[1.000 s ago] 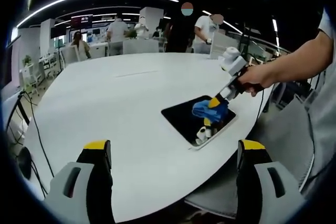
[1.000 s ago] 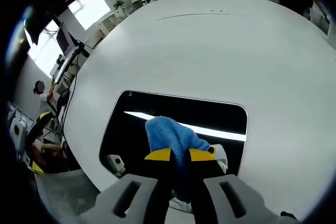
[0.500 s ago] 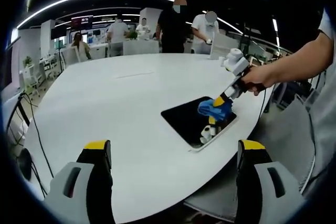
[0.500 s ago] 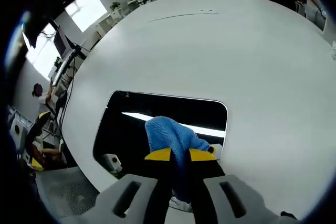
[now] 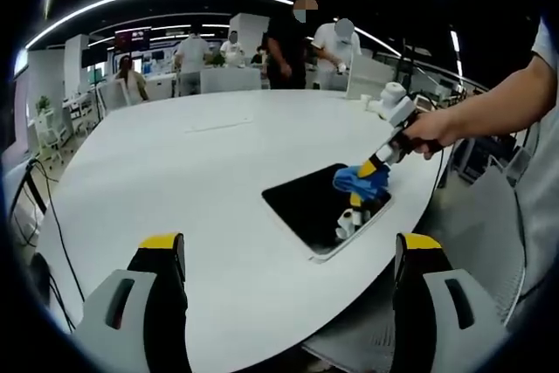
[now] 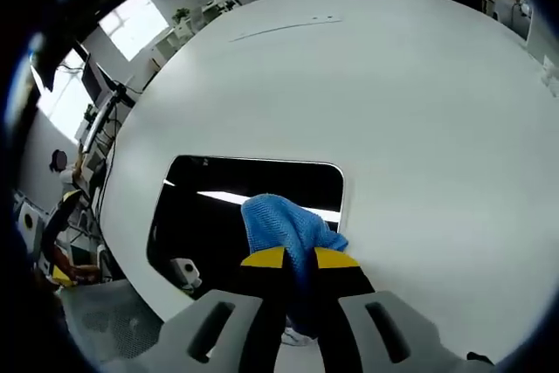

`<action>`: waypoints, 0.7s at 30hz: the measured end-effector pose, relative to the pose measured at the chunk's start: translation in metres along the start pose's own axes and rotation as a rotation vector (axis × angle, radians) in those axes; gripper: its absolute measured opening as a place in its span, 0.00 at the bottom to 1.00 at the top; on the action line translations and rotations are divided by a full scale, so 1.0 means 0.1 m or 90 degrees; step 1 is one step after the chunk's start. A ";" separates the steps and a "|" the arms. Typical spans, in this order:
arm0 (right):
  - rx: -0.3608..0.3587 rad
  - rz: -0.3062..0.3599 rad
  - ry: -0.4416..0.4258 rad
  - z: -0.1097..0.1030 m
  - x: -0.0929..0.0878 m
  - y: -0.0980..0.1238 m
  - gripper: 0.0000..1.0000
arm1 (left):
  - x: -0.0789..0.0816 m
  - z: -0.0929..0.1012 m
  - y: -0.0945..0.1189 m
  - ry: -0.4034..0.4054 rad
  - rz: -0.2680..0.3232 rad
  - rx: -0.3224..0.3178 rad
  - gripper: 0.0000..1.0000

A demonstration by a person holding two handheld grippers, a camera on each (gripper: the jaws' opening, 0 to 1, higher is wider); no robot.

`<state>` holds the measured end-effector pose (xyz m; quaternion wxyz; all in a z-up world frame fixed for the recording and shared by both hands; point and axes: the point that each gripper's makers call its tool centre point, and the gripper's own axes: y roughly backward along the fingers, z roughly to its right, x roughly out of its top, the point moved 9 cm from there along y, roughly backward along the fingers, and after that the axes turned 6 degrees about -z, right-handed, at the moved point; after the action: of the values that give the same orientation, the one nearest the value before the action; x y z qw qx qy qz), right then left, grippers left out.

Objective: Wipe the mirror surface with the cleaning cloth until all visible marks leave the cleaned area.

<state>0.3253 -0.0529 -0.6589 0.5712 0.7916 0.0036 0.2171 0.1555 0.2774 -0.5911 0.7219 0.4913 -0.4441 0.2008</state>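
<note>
A dark rectangular mirror [image 5: 313,205] [image 6: 218,216] lies flat on the white table near its right edge. My right gripper [image 6: 300,259] [image 5: 371,168] is shut on a blue cleaning cloth [image 6: 286,227] [image 5: 359,181], pressed on the mirror's right end. The mirror reflects ceiling light strips and the gripper. My left gripper [image 5: 288,246] hangs open over the table's near edge, well short of the mirror, with nothing between its yellow-tipped fingers [image 5: 162,244].
The large white oval table [image 5: 175,163] stretches away toward several people standing at its far side. A white cup-like object [image 5: 395,91] stands at the far right. A person's arm [image 5: 498,102] holds the right gripper. A grey chair [image 5: 489,207] sits right of the table.
The right gripper has carried the cloth toward the mirror's right end, so more dark mirror now lies left of the cloth. The left gripper has stayed put.
</note>
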 end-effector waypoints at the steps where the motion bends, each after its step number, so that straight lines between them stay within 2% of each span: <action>1: -0.001 0.001 -0.002 0.02 0.00 0.01 0.05 | 0.00 0.01 -0.01 -0.001 -0.001 -0.001 0.99; 5: 0.005 0.002 -0.021 0.05 0.00 0.00 0.05 | 0.01 0.08 -0.05 -0.005 -0.005 -0.009 0.99; 9: -0.003 0.002 -0.019 0.04 -0.01 0.01 0.05 | 0.05 0.12 -0.05 -0.006 -0.003 -0.009 0.99; 13: -0.021 0.004 -0.028 0.10 -0.01 0.02 0.05 | 0.06 0.12 -0.05 -0.002 -0.003 -0.010 0.99; 16: -0.014 0.004 -0.032 0.10 -0.02 0.02 0.05 | 0.08 0.13 -0.03 0.005 0.004 -0.006 0.99; 21: -0.023 0.008 -0.025 0.08 -0.03 0.01 0.05 | 0.04 0.16 -0.02 0.001 0.000 -0.005 0.99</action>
<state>0.3254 -0.0615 -0.6612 0.5838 0.7853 -0.0166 0.2052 0.1522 0.2622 -0.5864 0.7241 0.4884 -0.4443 0.1995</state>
